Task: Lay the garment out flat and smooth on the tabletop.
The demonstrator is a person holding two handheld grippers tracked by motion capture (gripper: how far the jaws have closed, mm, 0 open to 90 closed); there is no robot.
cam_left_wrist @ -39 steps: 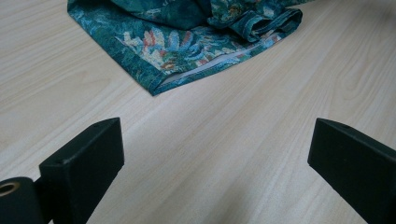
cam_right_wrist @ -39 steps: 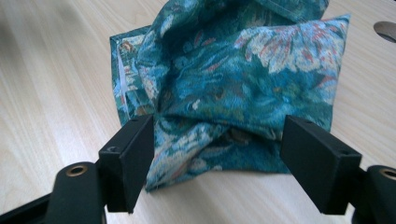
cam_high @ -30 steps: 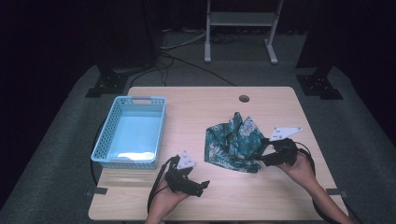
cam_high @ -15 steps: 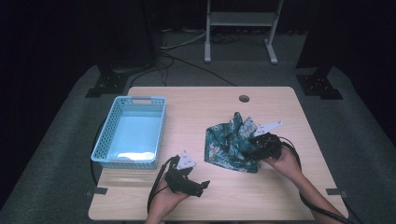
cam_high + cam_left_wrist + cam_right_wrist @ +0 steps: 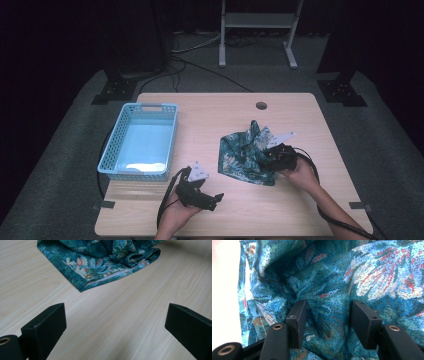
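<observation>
Right gripper view: the right hand-held gripper (image 5: 325, 323) is pushed into the crumpled floral cloth (image 5: 247, 150), jaws apart astride a fold (ready to pinch, I'd guess). The left hand-held gripper (image 5: 202, 196) waits wide open on the tabletop (image 5: 215, 115), the blue basket (image 5: 122, 137) nearby.

A pale wood tabletop (image 5: 215, 115) with rounded corners stands on grey carpet (image 5: 70, 150). On its left half sits a light blue basket (image 5: 142, 141) with perforated walls, reaching to the left edge. Right of centre lies a crumpled teal cloth (image 5: 245, 155) with a floral print, one hemmed corner flat on the wood toward the near side. Near the far edge is a small round hole (image 5: 260, 105).
</observation>
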